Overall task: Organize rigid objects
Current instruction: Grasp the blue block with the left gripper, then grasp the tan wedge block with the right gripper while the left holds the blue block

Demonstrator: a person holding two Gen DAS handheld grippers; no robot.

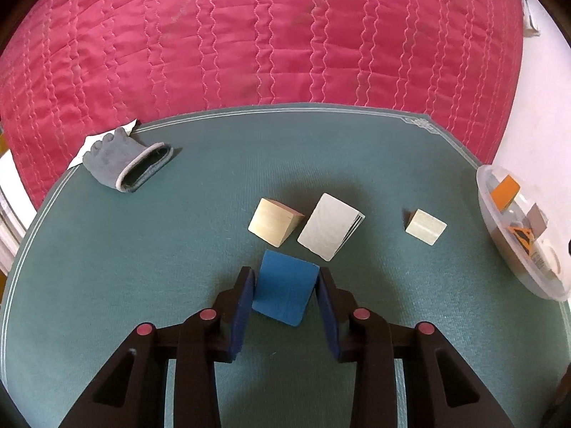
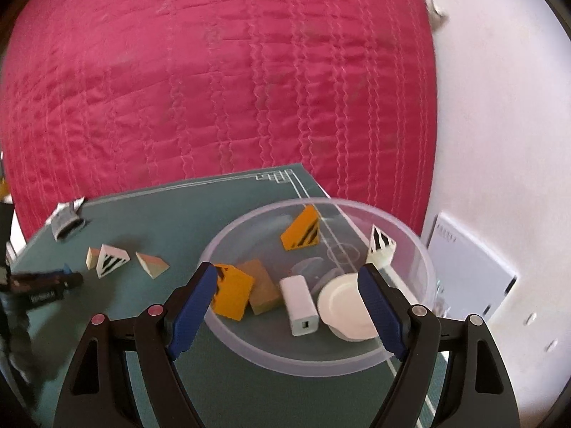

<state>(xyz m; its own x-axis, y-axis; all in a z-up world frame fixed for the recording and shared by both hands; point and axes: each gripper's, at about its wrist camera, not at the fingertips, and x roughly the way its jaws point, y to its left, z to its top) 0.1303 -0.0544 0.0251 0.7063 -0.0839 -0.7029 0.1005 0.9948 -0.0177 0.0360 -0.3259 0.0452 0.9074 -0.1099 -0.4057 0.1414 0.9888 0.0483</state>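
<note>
My left gripper [image 1: 285, 278] is shut on a blue block [image 1: 285, 290] that rests low over the green mat [image 1: 142, 285]. Beyond it lie a wooden wedge [image 1: 273, 223], a white wedge [image 1: 330, 230] and a small pale block [image 1: 426, 230]. My right gripper [image 2: 287, 281] is open and empty above a clear plastic bowl [image 2: 271, 355]. The bowl holds two orange wedges [image 2: 232, 296] [image 2: 301, 233], a wooden block [image 2: 262, 287], a white power bank [image 2: 299, 305], a white lid [image 2: 342, 301] and a white striped wedge [image 2: 382, 246]. The left gripper [image 2: 69, 276] shows at the far left of the right wrist view.
A grey glove [image 1: 125, 166] lies at the mat's far left corner. A quilted pink bedspread [image 1: 267, 35] lies beyond the mat. The bowl's rim [image 1: 499, 235] is at the right edge of the left wrist view. A white booklet [image 2: 471, 267] lies right of the bowl on a white surface.
</note>
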